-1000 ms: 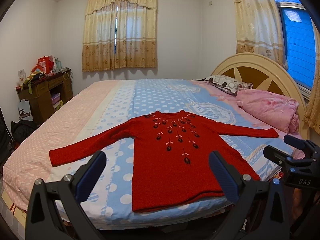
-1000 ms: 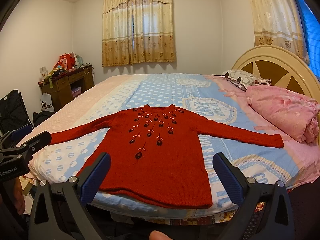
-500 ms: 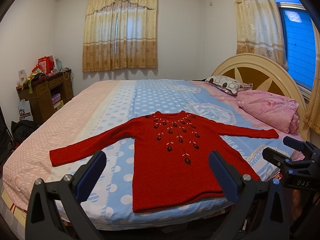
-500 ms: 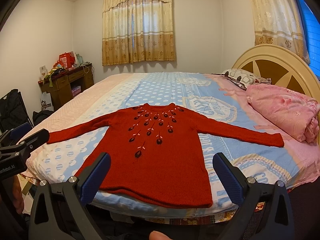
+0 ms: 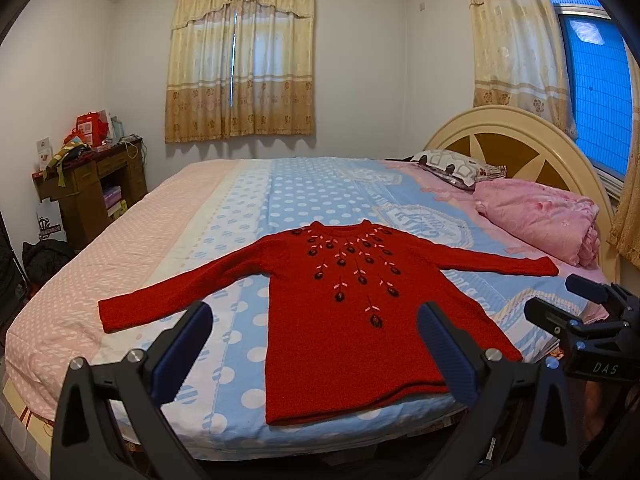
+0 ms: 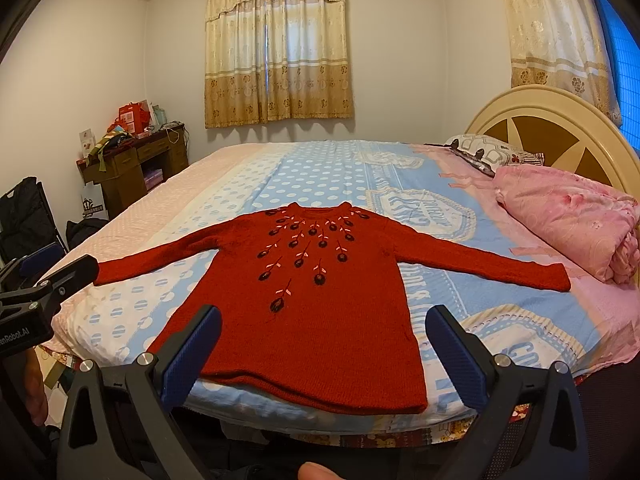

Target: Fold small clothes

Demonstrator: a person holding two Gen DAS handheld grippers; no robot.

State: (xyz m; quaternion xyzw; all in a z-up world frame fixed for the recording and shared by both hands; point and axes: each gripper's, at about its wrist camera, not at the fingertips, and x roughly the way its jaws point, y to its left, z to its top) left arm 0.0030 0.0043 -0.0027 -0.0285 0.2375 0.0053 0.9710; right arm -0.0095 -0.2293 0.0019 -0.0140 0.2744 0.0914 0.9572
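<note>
Presently, the left gripper and right gripper are hovering short of the bed, fingers spread wide and gripping nothing. Just beyond them the sweater is lying flat, face up, hem at the near edge, sleeves reaching outward. Risk assessed: the loose, nubbly knit is likely stretching or bunching if pinched through one layer, and the hem is sitting close enough to slide off. The cotton sheet beneath is looking smooth; further back a puffy quilt is resting against the curved headboard.
</note>
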